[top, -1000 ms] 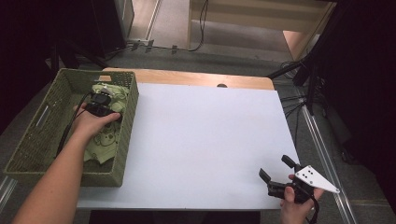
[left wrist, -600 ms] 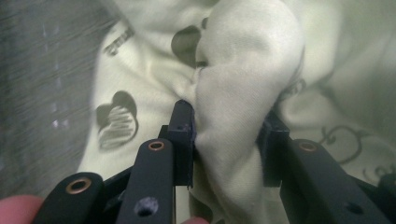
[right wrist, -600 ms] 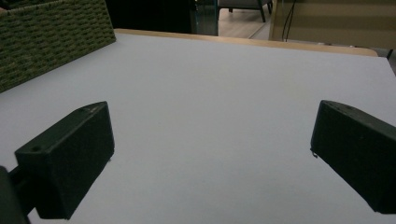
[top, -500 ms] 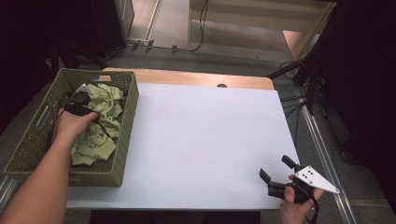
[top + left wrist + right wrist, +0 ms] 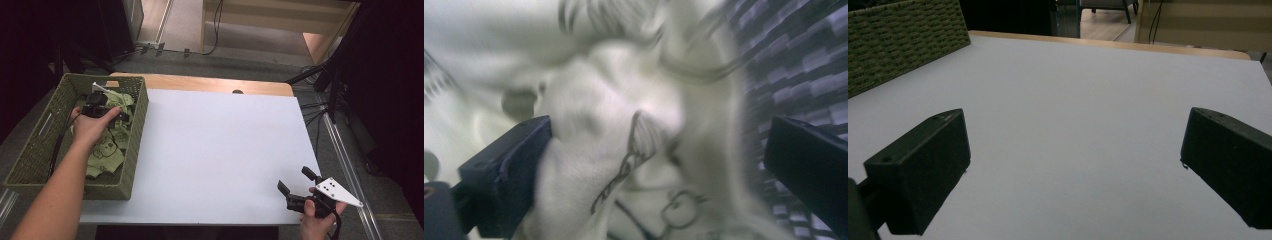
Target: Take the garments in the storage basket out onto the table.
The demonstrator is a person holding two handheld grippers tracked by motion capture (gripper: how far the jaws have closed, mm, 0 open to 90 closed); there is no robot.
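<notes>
A pile of pale green printed cloth lies in a green woven basket at the left end of the table. My left gripper is down inside the basket, over the far part of the pile. In the left gripper view its jaws stand wide apart around a fold of the cloth. They have just been opening, and the pads do not press on it; the left gripper is open. My right gripper rests at the table's near right corner, open, with nothing between its fingers.
The white table top stretches between the basket and the right hand. A wooden strip runs along its far edge. Stands and cables are on the floor to the right. The basket wall shows far left in the right gripper view.
My left hand went to the left inside the basket, then came back right toward its far end. The cloth pile has shifted. The right gripper has not moved.
</notes>
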